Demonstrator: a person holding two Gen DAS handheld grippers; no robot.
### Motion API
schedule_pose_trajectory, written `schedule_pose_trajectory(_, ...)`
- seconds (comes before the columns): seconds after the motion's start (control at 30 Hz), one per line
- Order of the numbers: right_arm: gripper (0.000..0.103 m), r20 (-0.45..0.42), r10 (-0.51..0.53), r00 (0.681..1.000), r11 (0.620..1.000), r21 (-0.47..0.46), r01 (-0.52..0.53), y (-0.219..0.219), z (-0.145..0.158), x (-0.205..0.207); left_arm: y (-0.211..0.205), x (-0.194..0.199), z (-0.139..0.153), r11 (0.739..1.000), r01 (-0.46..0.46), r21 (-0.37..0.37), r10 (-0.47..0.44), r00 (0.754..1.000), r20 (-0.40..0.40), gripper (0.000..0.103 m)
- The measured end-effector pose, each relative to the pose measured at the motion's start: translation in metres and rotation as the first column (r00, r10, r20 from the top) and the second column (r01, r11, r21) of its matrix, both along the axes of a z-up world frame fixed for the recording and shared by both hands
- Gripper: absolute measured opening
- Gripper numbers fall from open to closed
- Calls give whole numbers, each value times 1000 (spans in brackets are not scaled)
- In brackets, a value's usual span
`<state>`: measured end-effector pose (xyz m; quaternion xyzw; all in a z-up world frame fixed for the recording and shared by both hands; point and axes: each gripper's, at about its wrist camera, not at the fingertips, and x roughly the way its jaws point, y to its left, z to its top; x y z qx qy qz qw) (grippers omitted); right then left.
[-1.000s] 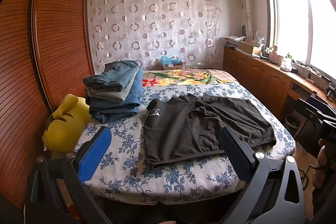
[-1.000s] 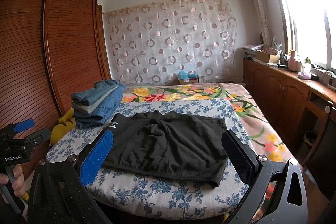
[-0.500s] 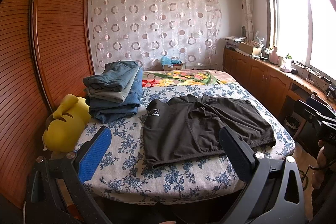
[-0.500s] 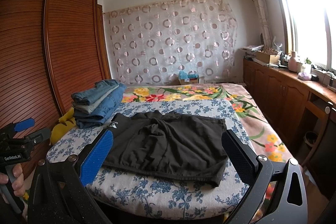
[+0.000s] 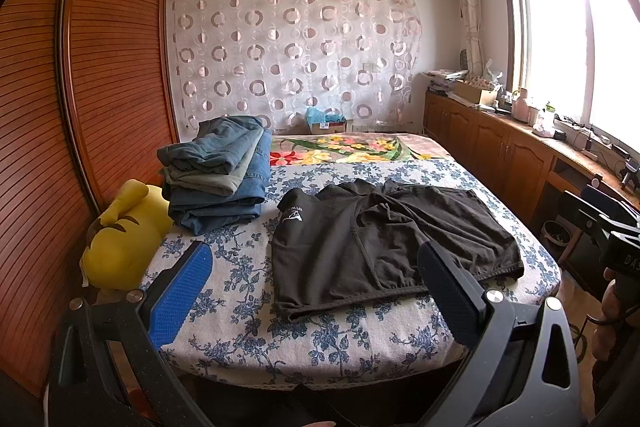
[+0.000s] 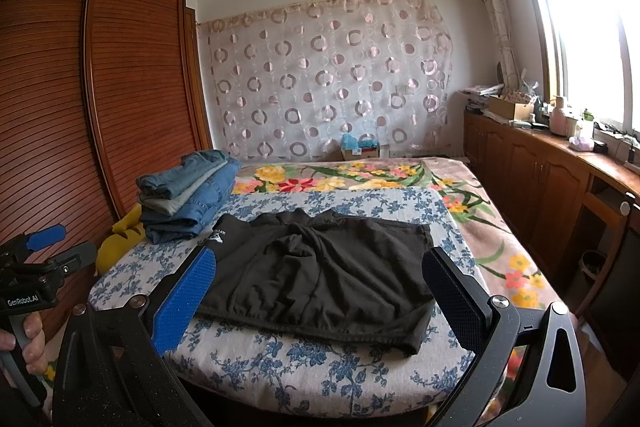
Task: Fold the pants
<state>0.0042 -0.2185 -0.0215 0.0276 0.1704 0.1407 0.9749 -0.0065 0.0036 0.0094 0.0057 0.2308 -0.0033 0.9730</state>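
Between the spread fingers of the left gripper (image 5: 316, 291), nothing is held: jaws wide, hovering short of the near edge of the bed (image 5: 248, 355). The right gripper (image 6: 320, 291) stands likewise, wide and empty, off the same edge. Each is carried by a person's hand (image 6: 28, 343).

Black pants (image 5: 384, 247) lie on the blue-flowered cover, already folded into a broad rectangle. Long axis runs across the bed, left to right. A white logo (image 5: 294, 215) sits at the far left corner; the gathered hem edge faces the grippers. Fabric near the middle is rumpled.

A stack of folded jeans (image 5: 220, 175) rests on the bed's far left, near the pants but not touching them. A yellow plush toy (image 5: 120, 243) sits beside the stack, wedged against the slatted wooden wardrobe (image 5: 100, 67). Beyond lies a bright floral blanket (image 5: 352, 149), then a cardboard box (image 5: 326, 123) before the circle-patterned curtain (image 5: 296, 55). Wooden cabinets (image 5: 496, 151) line the window side. Nothing lies between the grippers and the pants.
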Motion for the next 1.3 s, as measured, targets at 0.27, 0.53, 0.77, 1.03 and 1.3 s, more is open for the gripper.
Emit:
schedule_pose_trajectory(0.27,103,0,1,1000,1000,-1,-1,0,0,0,0,0,0,1000,0,0,0,1000,1,103)
schedule_pose_trajectory(0.53,103,-1,0,1000,1000,-1,0,0,0,0,0,-1,0,1000,1,-1,-1,1000,2,103)
schedule_pose_trajectory(0.77,103,-1,1,1000,1000,-1,-1,0,0,0,0,0,0,1000,0,0,0,1000,2,103)
schedule_pose_trajectory(1.03,103,1,0,1000,1000,-2,0,0,0,0,0,0,0,1000,0,-1,0,1000,1,103)
schedule_pose_trajectory(1.3,103,-17,-5,1000,1000,-5,5,-2,-6,4,0,7,-2,1000,6,-7,-7,999,-47,103)
